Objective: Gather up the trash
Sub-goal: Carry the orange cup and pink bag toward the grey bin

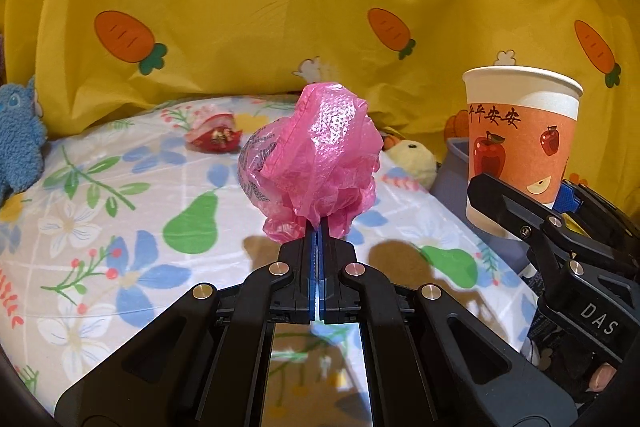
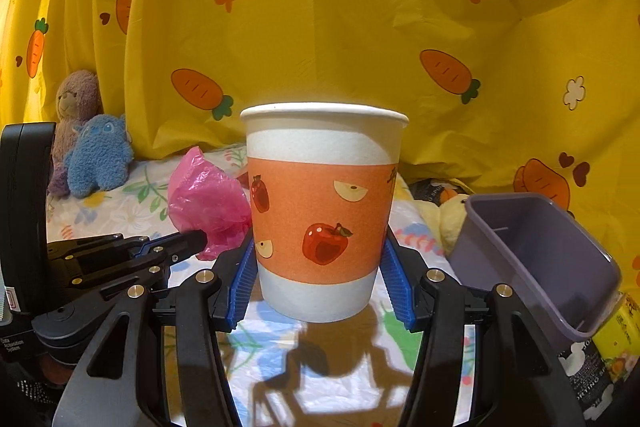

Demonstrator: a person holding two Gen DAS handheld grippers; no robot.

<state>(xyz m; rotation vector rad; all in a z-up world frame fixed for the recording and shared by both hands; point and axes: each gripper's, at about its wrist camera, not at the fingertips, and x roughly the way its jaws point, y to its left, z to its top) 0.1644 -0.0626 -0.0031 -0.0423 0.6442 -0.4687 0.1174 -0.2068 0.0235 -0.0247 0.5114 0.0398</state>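
Trash held above the flowered bedsheet

Purple bin (image 2: 532, 259) sits tilted at the bed's right edge. Right gripper (image 2: 322, 279) clamps the apple-print paper cup (image 2: 322, 215) upright between its blue pads. Left gripper (image 1: 319, 233), jaws fully together, pinches the crumpled pink plastic bag (image 1: 320, 159). Both are raised over the sheet (image 1: 120, 227).

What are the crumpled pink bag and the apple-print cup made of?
Crumpled pink bag: thin plastic film by its look, glossy, translucent, finely embossed, sharply creased. Apple-print cup: probably paper, matte, with a rolled white rim and printed orange band; any inner coating is not visible.
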